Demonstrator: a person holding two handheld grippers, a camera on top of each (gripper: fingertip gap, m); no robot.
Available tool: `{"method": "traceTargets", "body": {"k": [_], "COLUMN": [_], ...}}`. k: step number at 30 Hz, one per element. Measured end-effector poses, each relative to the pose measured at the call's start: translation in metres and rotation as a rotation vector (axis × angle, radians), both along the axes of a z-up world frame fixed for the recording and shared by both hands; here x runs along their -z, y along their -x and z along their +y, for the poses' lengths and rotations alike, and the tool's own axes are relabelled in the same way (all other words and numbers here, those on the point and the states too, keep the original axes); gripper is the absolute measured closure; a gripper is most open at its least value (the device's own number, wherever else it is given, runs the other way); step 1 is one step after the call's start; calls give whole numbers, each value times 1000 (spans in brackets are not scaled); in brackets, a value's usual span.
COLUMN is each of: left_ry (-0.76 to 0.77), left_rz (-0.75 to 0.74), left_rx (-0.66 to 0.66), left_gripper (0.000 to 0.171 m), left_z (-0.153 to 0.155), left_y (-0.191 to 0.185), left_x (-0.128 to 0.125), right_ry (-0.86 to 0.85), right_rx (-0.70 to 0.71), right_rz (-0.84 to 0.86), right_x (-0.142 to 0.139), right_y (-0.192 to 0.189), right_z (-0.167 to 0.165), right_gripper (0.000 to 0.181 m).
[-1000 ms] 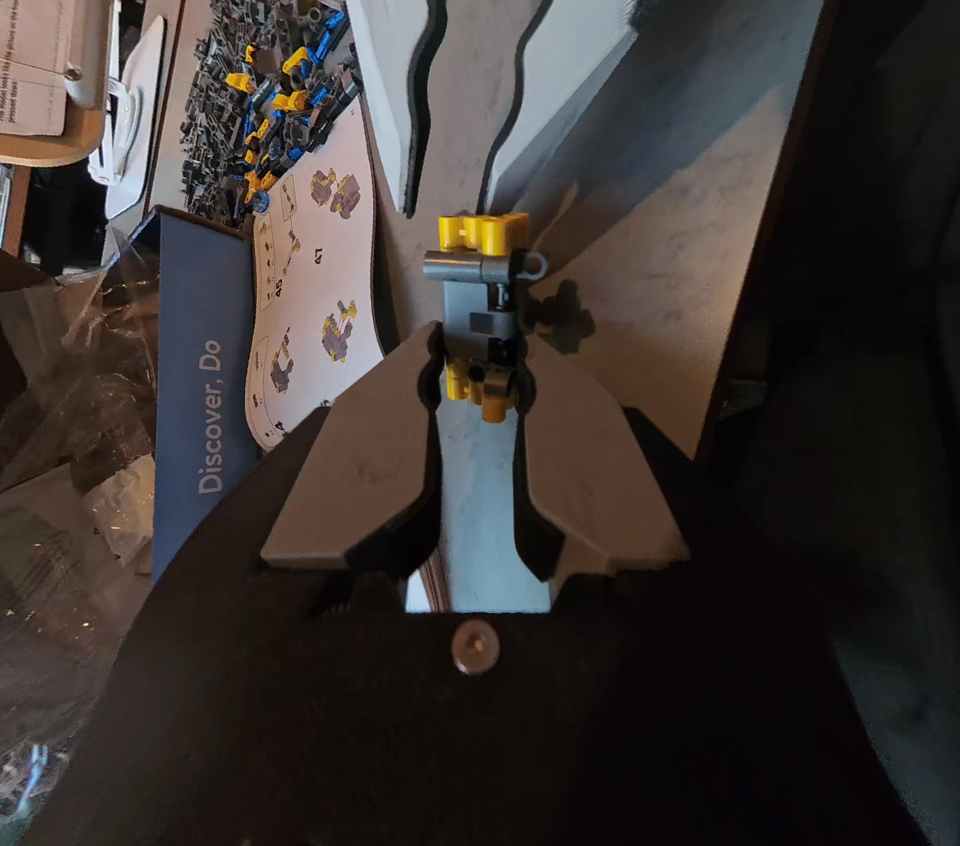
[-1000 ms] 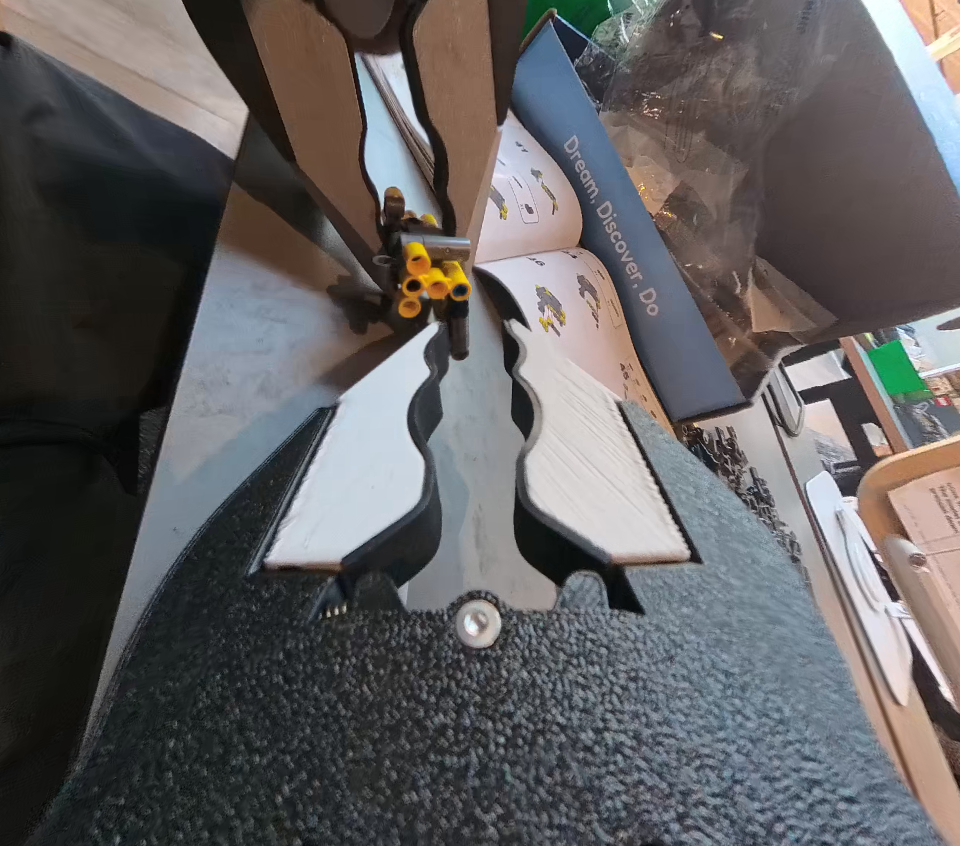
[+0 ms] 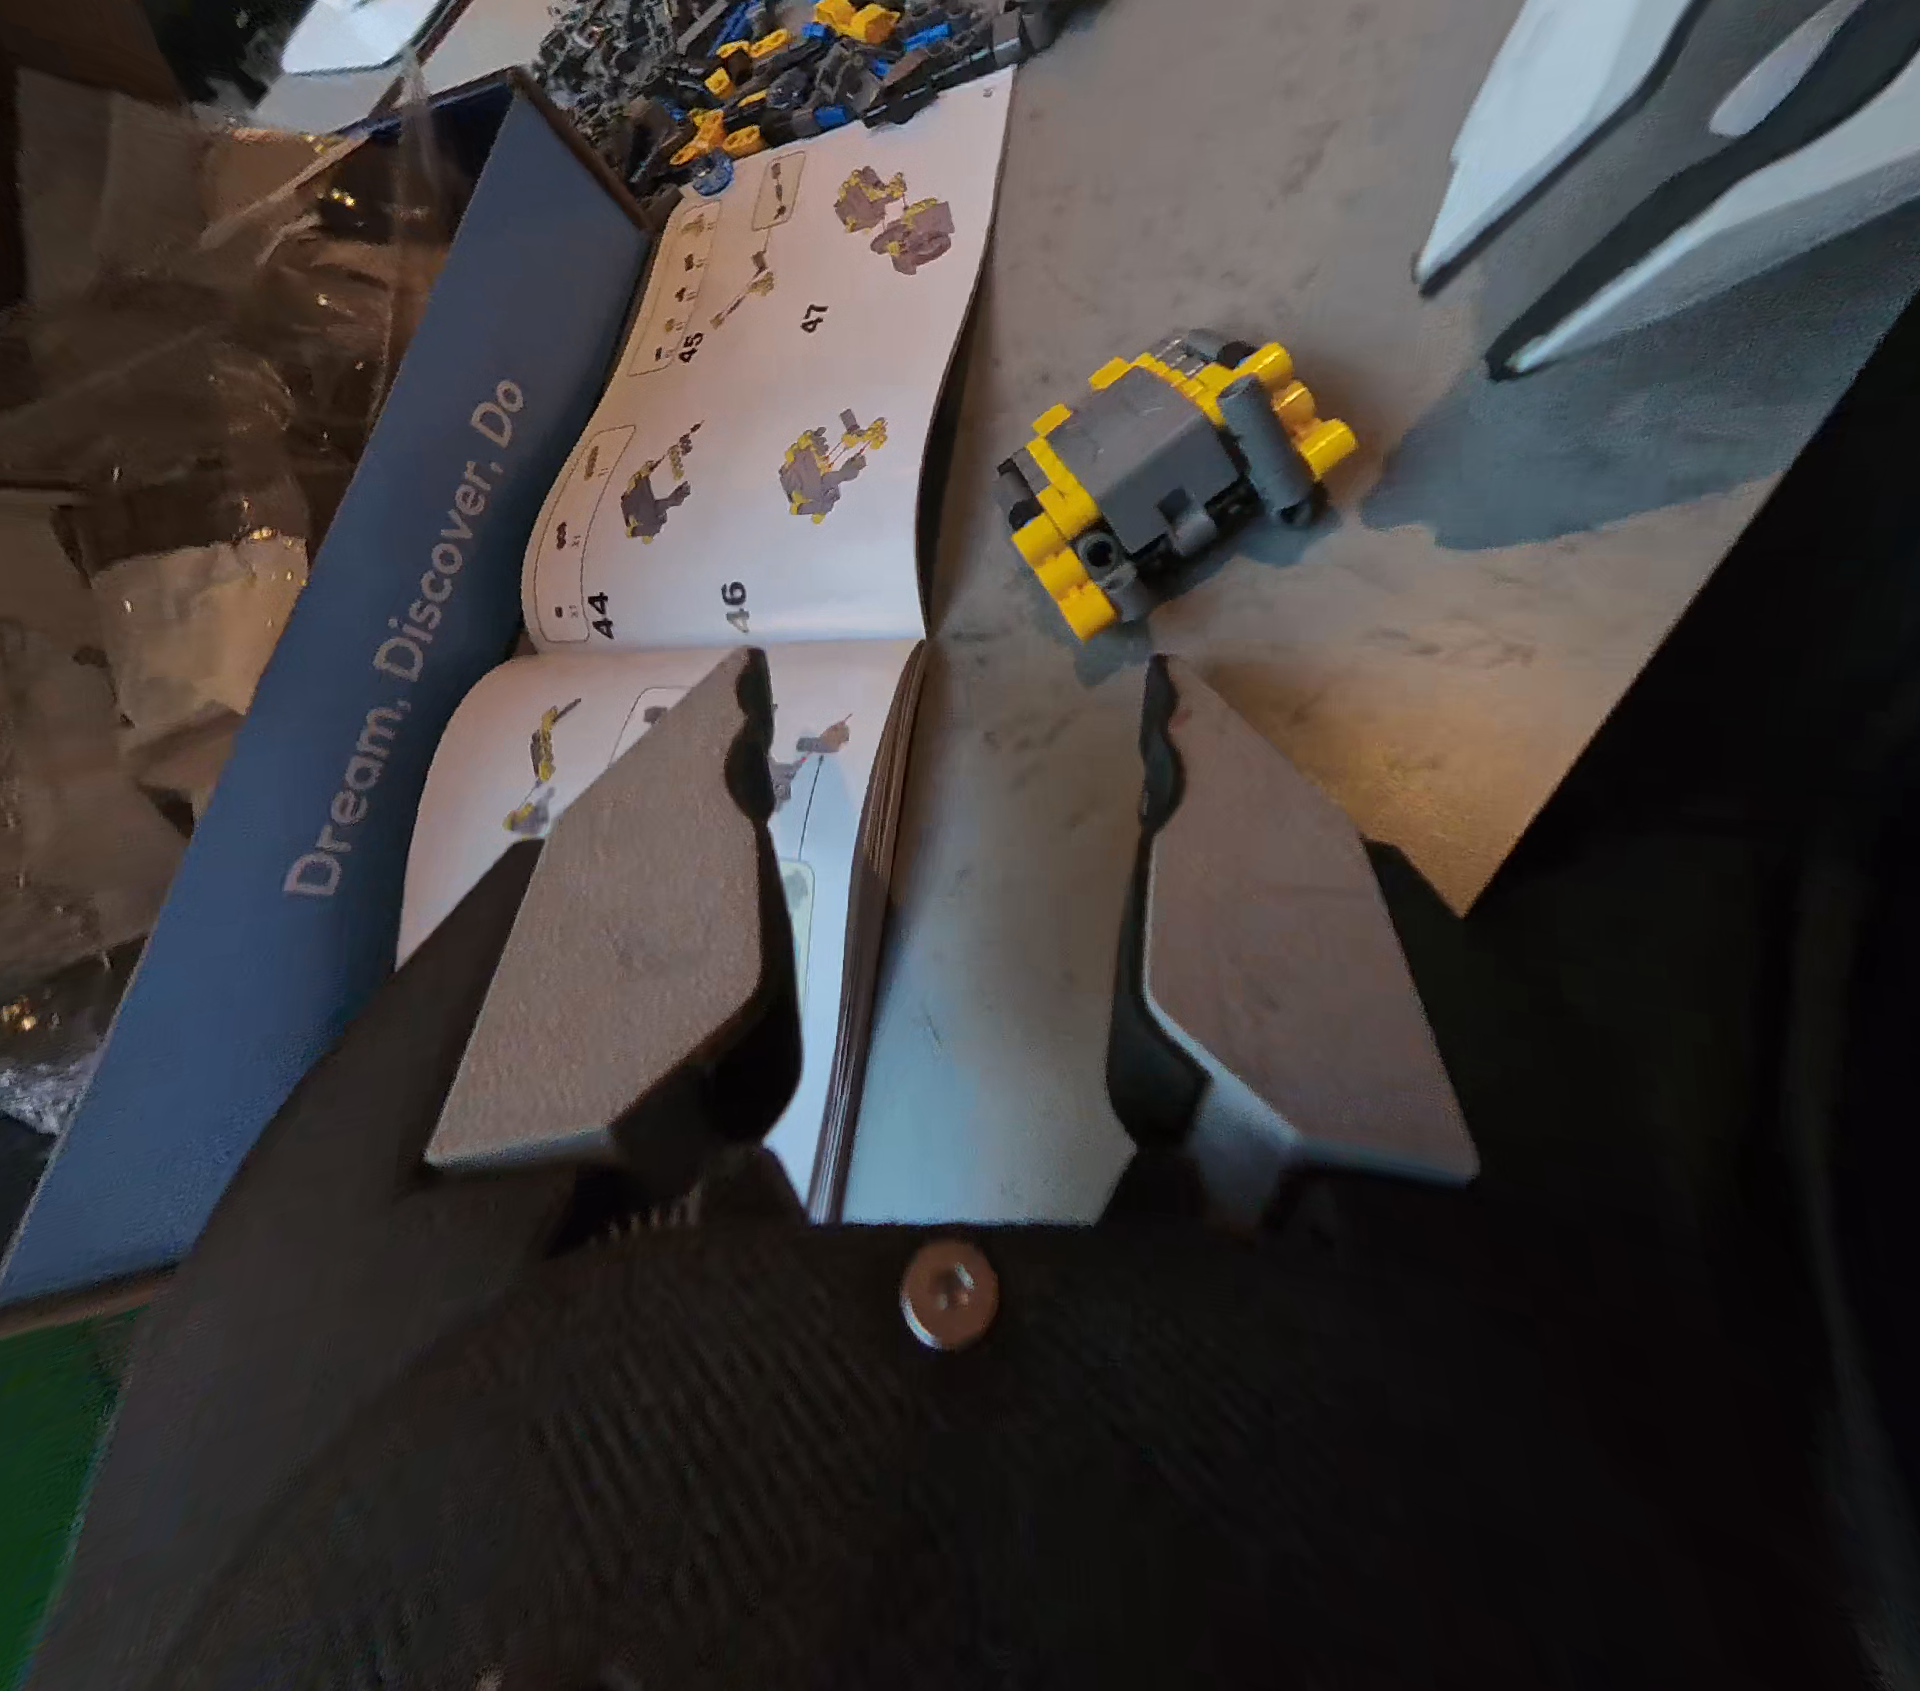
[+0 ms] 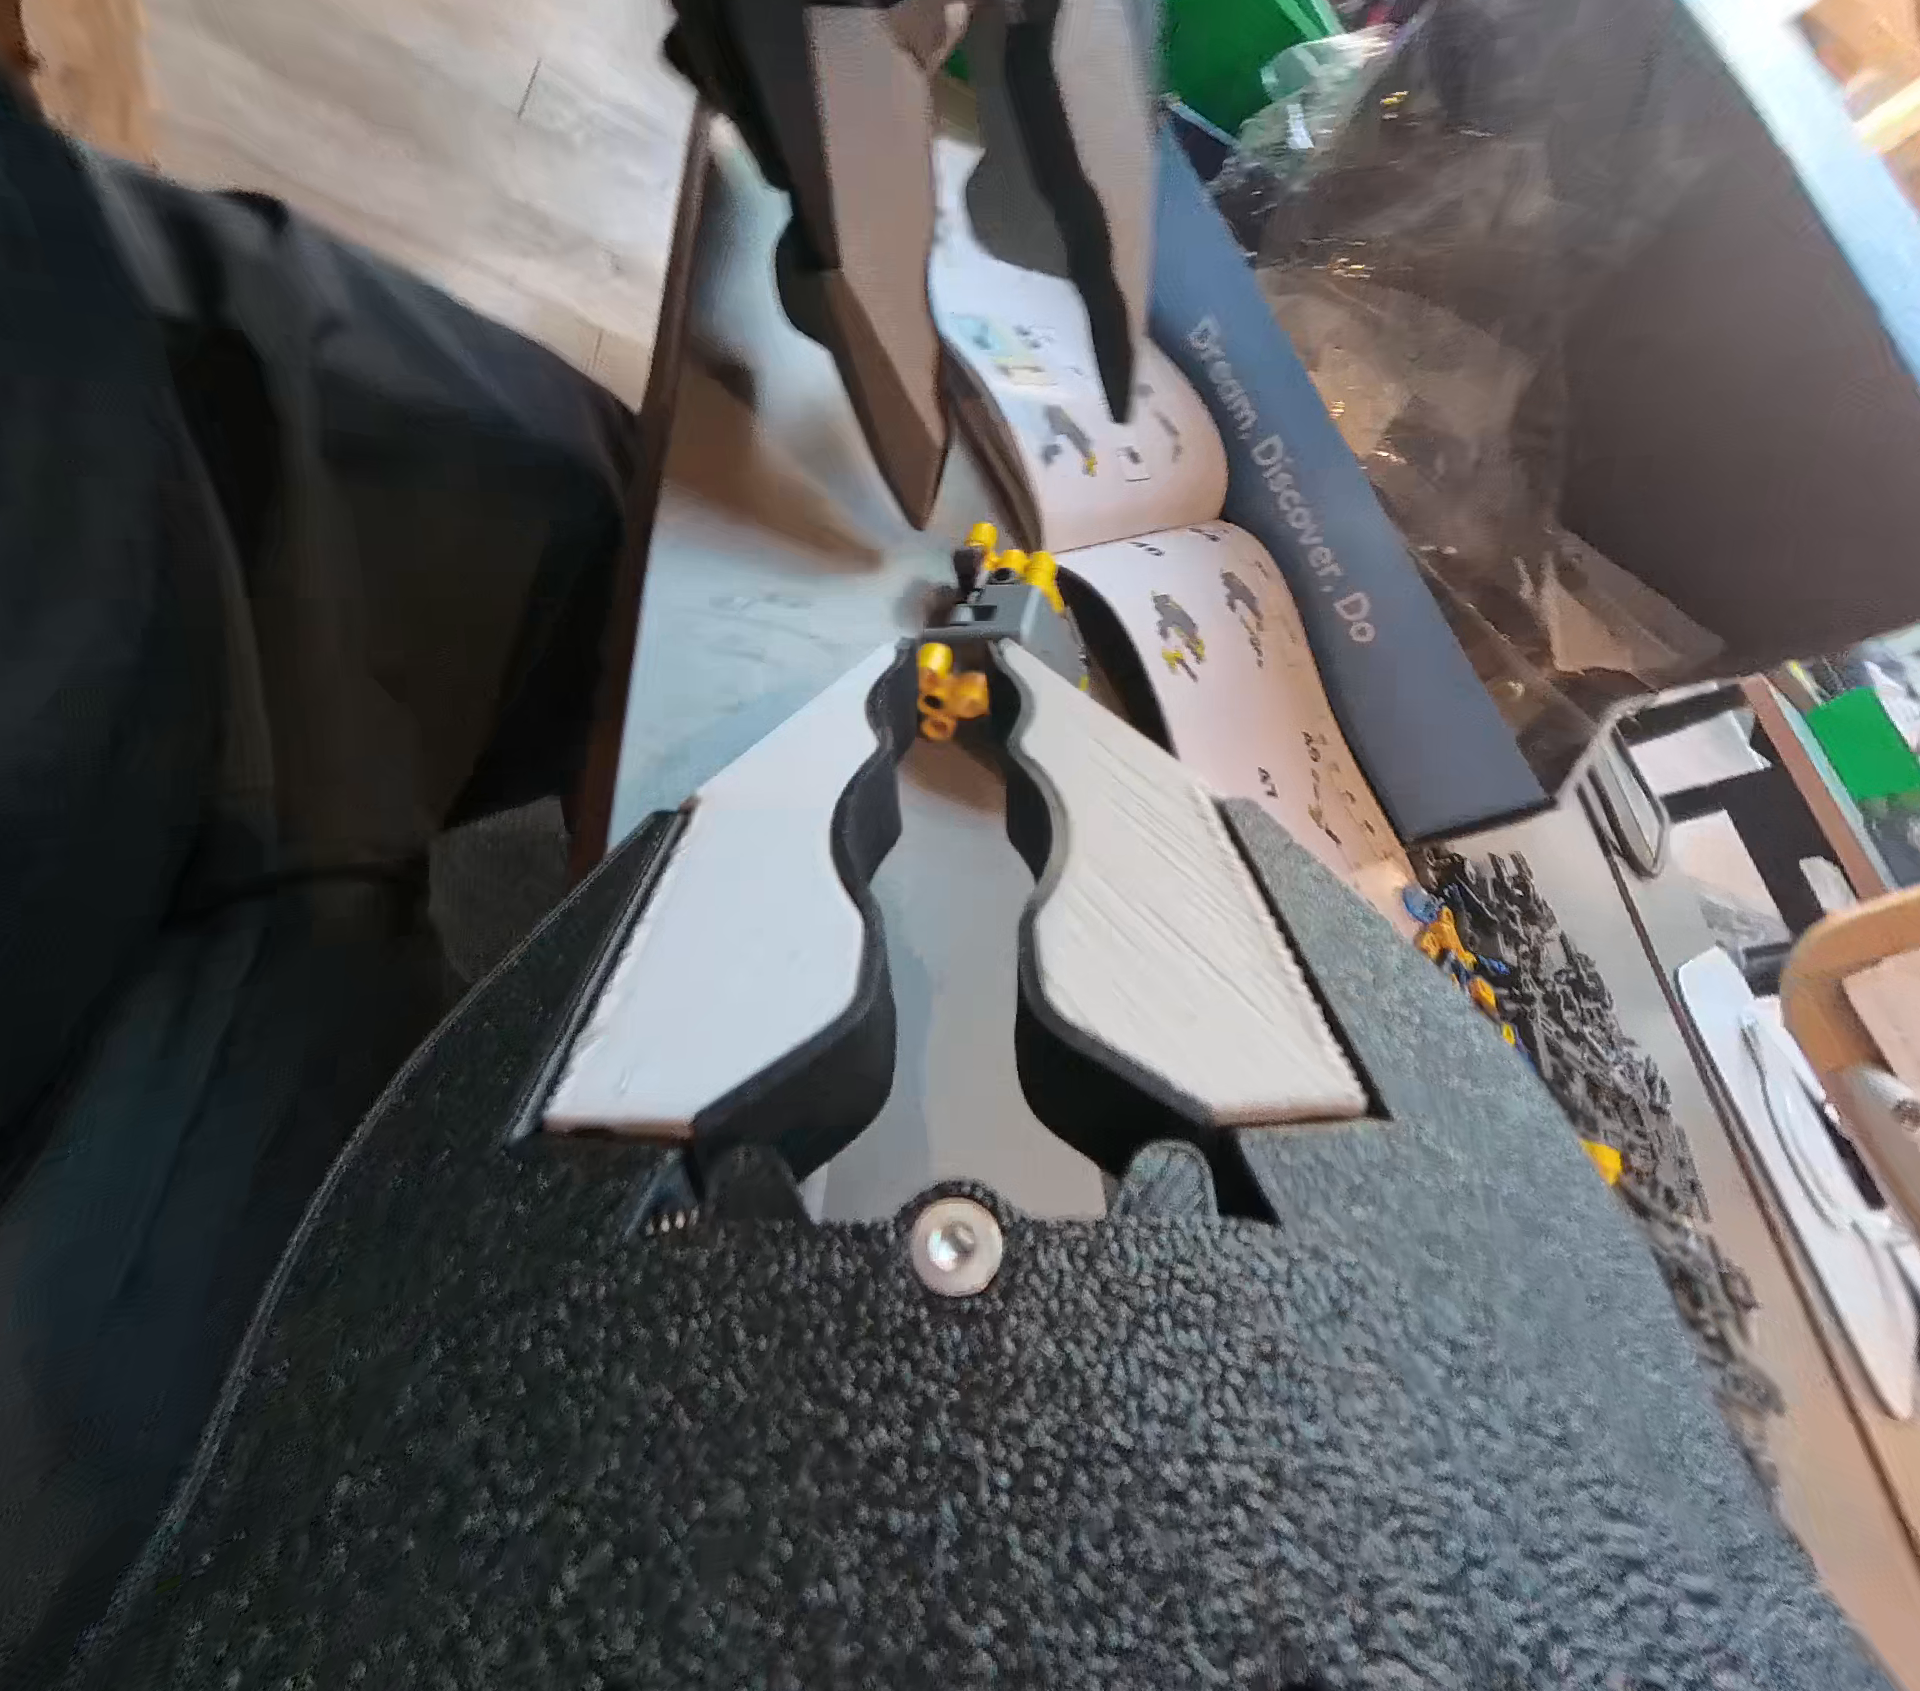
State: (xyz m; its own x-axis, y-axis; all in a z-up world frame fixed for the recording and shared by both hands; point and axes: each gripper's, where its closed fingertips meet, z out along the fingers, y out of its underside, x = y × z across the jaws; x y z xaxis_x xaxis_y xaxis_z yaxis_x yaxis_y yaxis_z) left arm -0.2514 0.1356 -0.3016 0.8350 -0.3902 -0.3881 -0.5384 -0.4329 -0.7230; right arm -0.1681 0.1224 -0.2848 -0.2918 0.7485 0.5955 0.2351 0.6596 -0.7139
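Lying free on the grey counter (image 3: 1299, 706), the small grey-and-yellow brick assembly (image 3: 1169, 488) sits just ahead of the left gripper (image 3: 951, 675), spread wide and empty; the right gripper (image 4: 945, 665), partly open, brackets its far end without visibly clamping it.

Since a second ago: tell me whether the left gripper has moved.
Yes. The left gripper let go of the yellow-and-grey brick assembly, opened, and pulled back; the assembly now lies on the table beside the instruction booklet.

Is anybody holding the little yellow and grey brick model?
No. The brick model lies on the table; left gripper open above it, right gripper open beside it.
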Motion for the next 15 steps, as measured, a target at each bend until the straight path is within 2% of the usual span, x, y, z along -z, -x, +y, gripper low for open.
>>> {"method": "traceTargets", "body": {"k": [4, 6, 8, 12, 15], "left_ry": [-79, -149, -220, -221, -265], "left_rz": [-67, -68, -66, -34, -63], "left_rx": [-38, -33, -11, 23, 38], "left_gripper": [105, 108, 118, 131, 139], "left_z": [-4, -3, 0, 3, 7], "left_y": [9, 9, 5, 0, 0], "left_x": [-6, -18, -29, -26, -34], "right_ry": [105, 143, 168, 186, 213], "right_rx": [39, 44, 48, 55, 66], "right_rz": [93, 95, 85, 83, 93], "right_x": [-20, -22, -22, -22, -25], "right_y": [1, 1, 2, 2, 2], "right_z": [13, 17, 18, 21, 24], "right_gripper": [169, 164, 164, 164, 164]}}
